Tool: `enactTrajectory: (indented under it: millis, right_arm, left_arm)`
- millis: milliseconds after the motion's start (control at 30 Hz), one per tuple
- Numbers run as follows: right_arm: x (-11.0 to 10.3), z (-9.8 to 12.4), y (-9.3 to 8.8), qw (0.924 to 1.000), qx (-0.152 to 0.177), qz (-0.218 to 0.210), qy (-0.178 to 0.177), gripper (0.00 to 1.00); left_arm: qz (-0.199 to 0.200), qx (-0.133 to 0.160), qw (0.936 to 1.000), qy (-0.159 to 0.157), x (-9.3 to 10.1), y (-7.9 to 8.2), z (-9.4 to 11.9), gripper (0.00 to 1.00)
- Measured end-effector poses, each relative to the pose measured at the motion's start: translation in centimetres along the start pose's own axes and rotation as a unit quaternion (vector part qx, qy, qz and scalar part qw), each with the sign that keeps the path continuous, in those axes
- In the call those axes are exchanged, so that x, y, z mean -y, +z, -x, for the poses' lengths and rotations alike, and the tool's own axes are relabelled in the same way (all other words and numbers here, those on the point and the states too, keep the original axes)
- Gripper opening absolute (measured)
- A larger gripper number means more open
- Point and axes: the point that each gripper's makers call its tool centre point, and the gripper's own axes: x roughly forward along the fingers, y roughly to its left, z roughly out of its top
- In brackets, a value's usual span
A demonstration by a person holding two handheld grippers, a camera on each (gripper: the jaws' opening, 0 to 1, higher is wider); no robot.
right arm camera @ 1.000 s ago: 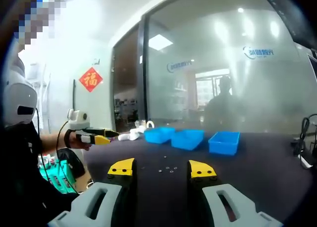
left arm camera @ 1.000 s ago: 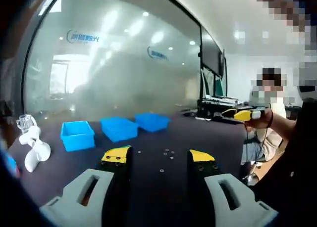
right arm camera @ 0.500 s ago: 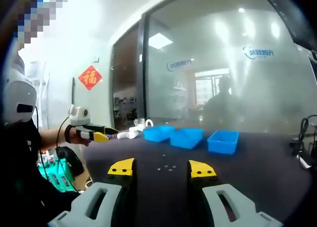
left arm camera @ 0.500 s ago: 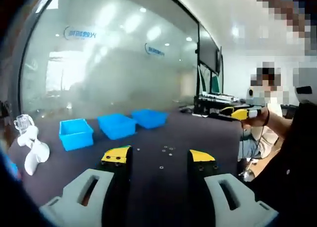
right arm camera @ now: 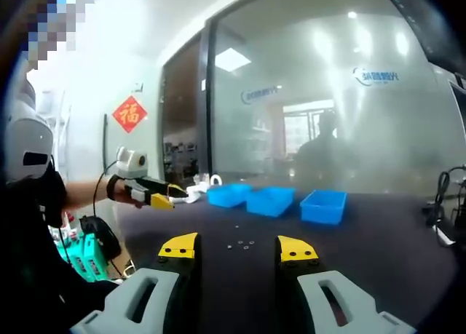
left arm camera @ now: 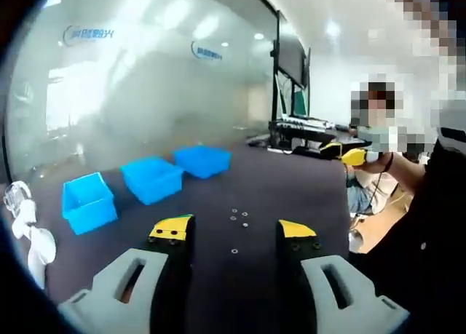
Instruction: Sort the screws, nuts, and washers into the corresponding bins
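— Blue bins, three in a row, stand on the dark desk; small hardware lies loose before them

— Left gripper fingers are spread, empty. Right gripper fingers are spread too, above the desk

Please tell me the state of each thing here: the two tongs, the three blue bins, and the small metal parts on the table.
Left tongs: open, holding nothing, above the table.
Right tongs: open, holding nothing.
Blue bins: three in a row, upright; contents cannot be seen.
Small metal parts: lying loose on the dark table, outside the bins, too small to tell apart.
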Motion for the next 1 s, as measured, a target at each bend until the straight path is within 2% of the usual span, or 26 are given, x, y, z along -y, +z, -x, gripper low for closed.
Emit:
enactTrajectory:
  millis: [300,467,633,767,1000]
  right_arm:
    - [0.6,0.1,0.0,1.0000,0.002,-0.005,-0.007,0.36]
    - [0.9,0.1,0.0,0.9999,0.007,-0.012,-0.010,0.36]
    - [0.9,0.2,-0.4,0.9999,0.004,-0.012,-0.011,0.36]
    - [1.0,0.4,-0.4,0.9998,0.005,-0.014,-0.013,0.36]
    - [1.4,0.7,-0.4,0.9997,0.006,-0.016,-0.017,0.36]
  left_arm:
    - [-0.021,-0.052,0.9977,-0.039,0.6,-0.1,-3.5,0.42]
    - [-0.021,-0.088,0.9943,-0.058,1.2,-0.8,-5.5,0.42]
    - [-0.004,-0.138,0.9885,-0.062,1.8,-2.2,-7.3,0.41]
    - [0.000,-0.163,0.9845,-0.064,2.3,-3.1,-8.4,0.41]
    - [-0.012,-0.226,0.9712,-0.075,3.7,-5.2,-9.7,0.41]
